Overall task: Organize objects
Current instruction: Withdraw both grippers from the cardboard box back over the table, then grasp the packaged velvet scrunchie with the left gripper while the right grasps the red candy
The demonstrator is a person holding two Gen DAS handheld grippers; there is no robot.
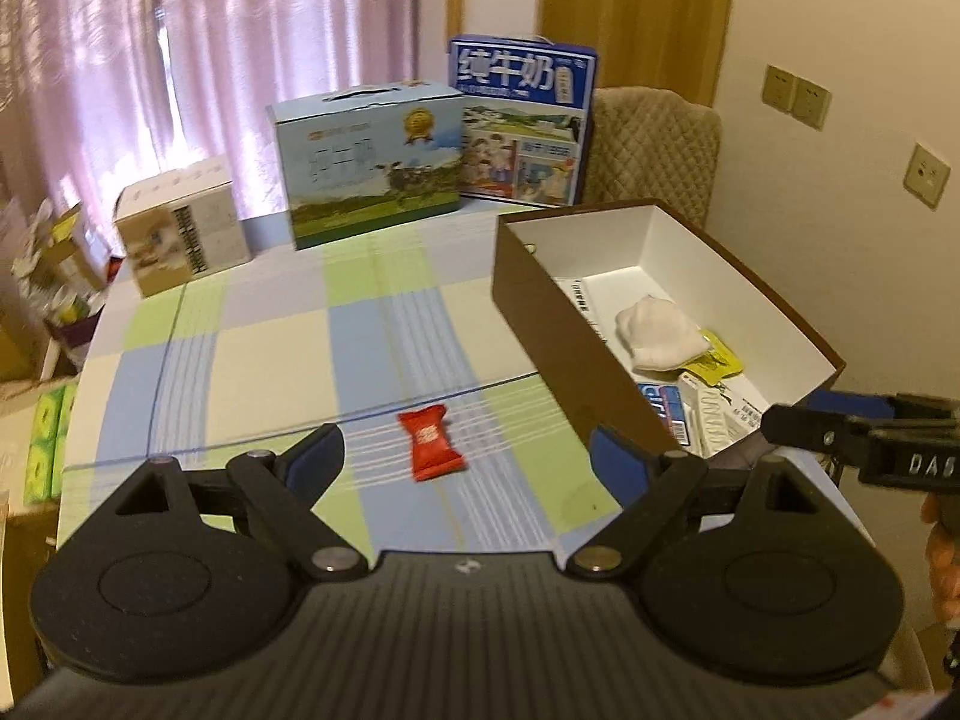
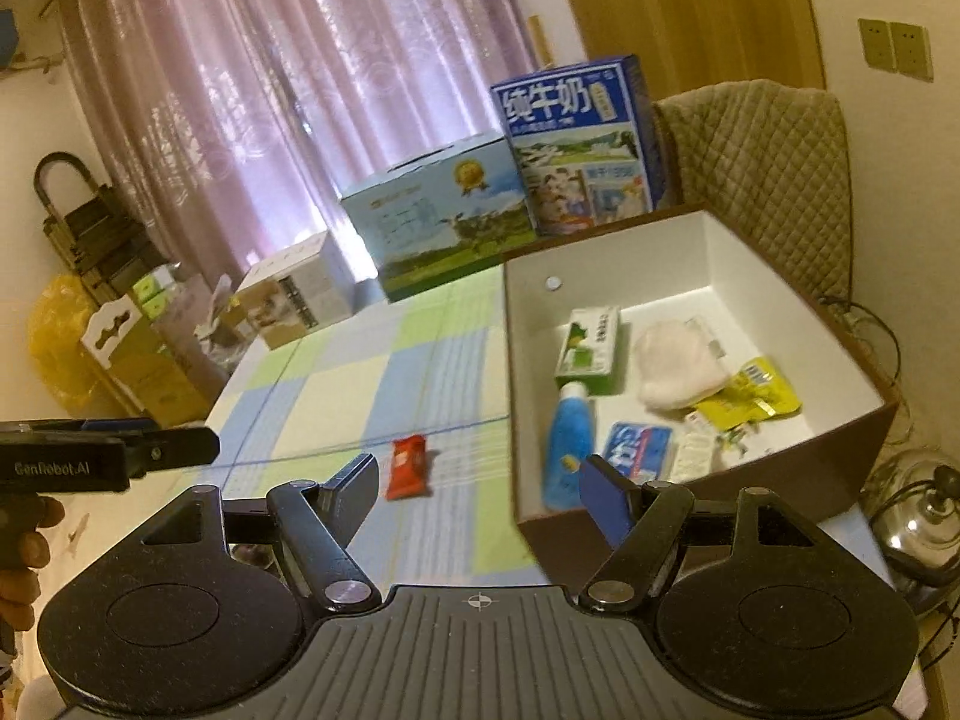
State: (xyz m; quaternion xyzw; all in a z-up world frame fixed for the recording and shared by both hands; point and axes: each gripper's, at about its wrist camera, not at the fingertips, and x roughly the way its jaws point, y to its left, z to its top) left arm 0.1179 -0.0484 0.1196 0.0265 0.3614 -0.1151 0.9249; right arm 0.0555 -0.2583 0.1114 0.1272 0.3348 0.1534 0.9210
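A red wrapped candy [image 1: 432,444] [image 2: 408,468] lies alone on the checked tablecloth [image 1: 270,360]. My left gripper [image 1: 465,450] hovers just short of it, open, and the candy shows in the gap between the fingers, untouched. To the right stands a brown box with a white inside [image 1: 528,294] [image 2: 708,252]. It holds a white cloth [image 2: 675,369], a yellow packet [image 2: 753,396], a blue bottle [image 2: 567,444], a green-and-white carton [image 2: 591,348] and a blue-white pack [image 2: 639,450]. My right gripper [image 2: 480,480] is open and empty in front of the box's near left corner.
Two milk cases [image 1: 372,162] [image 1: 522,126] and a small white carton [image 1: 180,228] line the table's far edge. A quilted chair back [image 2: 762,180] stands behind the brown box. A metal kettle [image 2: 918,516] sits at the right. Boxes clutter the floor at the left.
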